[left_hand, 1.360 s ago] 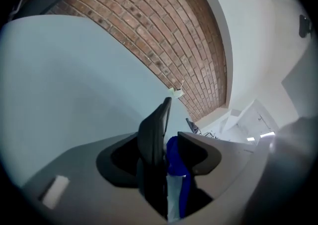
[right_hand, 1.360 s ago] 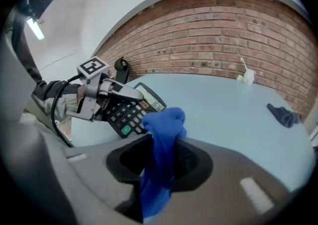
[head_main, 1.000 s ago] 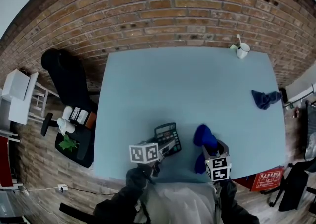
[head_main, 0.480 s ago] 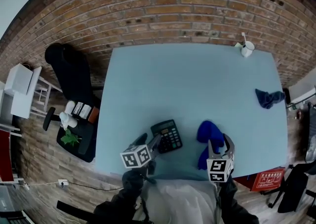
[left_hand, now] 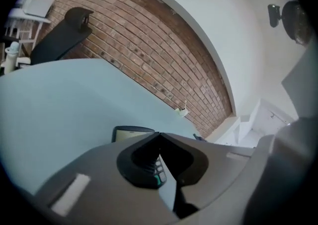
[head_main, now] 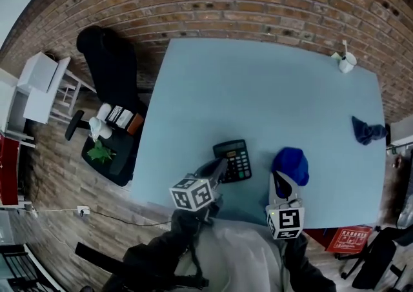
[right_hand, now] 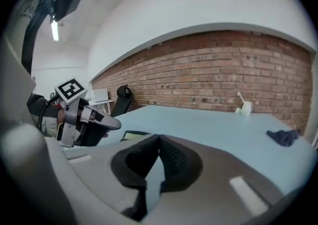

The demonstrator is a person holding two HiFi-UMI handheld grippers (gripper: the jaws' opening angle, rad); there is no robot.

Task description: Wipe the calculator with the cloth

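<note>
The left claw [left_hand: 160,134] is drawn together: its jaws have just snapped closed, tip to tip, with nothing pinched between them. Through the hollow behind the meeting tips a few keys of the calculator [head_main: 233,158] show, so it lies flat directly ahead of and below this claw, display end farthest away. Whether the tips touch its near edge cannot be told. The right claw [right_hand: 159,137] has likewise just closed. Its jaws meet on nothing, and the pale blue bench [head_main: 258,97] shows through the gap beneath them. Just ahead of the right claw and slightly to its right, the blue cloth [head_main: 292,163] sits bunched in a heap on the bench. It is free of both claws and apart from the calculator, which lies off to the right claw's left. Seen from the right claw, the left claw hovers close by on its left with its marker cube uppermost. Farther out, well away to the right claw's front right, a dark blue rag [right_hand: 284,137] lies crumpled near the bench's edge. A white cup [right_hand: 243,108] with something upright in it stands near the far corner. Past the bench's far edge runs a brick wall [right_hand: 223,65]. A black chair [head_main: 110,65] stands beside the bench, far off to the left claw's left.
</note>
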